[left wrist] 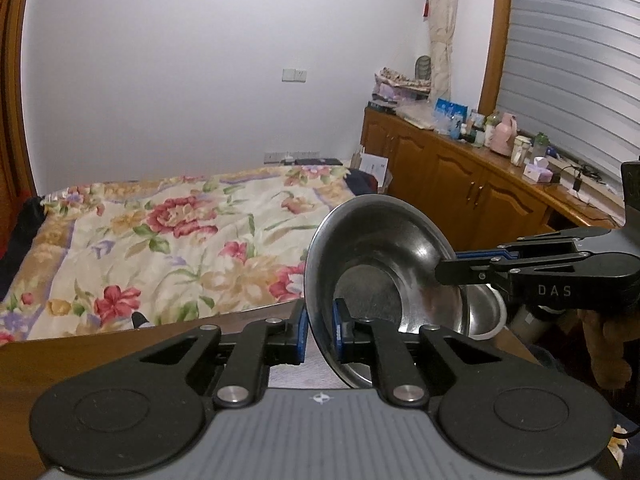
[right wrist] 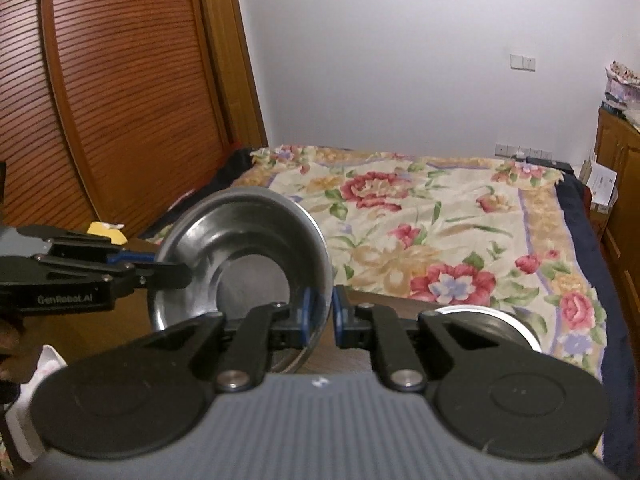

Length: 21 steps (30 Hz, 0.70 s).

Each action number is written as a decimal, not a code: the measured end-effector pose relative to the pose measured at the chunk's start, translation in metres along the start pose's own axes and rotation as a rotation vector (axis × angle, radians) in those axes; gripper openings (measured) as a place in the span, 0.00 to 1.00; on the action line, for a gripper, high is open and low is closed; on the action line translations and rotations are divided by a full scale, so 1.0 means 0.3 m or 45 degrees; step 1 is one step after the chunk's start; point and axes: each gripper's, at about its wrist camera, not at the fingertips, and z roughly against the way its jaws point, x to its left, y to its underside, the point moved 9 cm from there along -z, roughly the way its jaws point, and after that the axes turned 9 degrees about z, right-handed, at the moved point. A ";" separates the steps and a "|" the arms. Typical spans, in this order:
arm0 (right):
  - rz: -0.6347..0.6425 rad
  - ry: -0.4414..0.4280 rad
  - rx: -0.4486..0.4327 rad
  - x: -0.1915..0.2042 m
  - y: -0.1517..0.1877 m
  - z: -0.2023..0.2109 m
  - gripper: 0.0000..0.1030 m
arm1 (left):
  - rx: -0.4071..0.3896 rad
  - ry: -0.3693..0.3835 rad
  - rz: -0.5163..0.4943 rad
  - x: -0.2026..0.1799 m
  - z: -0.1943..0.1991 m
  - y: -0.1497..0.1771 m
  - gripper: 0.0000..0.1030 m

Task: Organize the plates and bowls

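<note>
The wooden worktop (right wrist: 380, 300) stands before a flower-quilted bed (left wrist: 160, 240); above the worktop a steel bowl (left wrist: 384, 256) hangs tilted, shiny, wide-rimmed and flat-bottomed, carried by both tools; the left gripper (left wrist: 320, 330) is clamped on its near rim, the right gripper (right wrist: 320, 318) on the opposite rim; the step looks like a two-handed carry, and next it likely needs level lowering onto the second bowl (right wrist: 492, 320) beside it.

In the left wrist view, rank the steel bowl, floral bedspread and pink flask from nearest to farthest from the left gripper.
1. Steel bowl, rim between the left gripper fingers.
2. Floral bedspread, ahead, left.
3. Pink flask, far right, on the cabinet.
</note>
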 end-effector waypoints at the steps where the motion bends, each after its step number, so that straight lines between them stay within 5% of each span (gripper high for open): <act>1: 0.003 0.002 -0.006 0.001 -0.002 0.011 0.12 | -0.007 0.002 -0.003 -0.004 0.013 -0.001 0.13; 21: 0.040 0.004 -0.053 0.104 0.038 0.190 0.11 | -0.029 0.051 -0.015 -0.064 0.242 0.129 0.10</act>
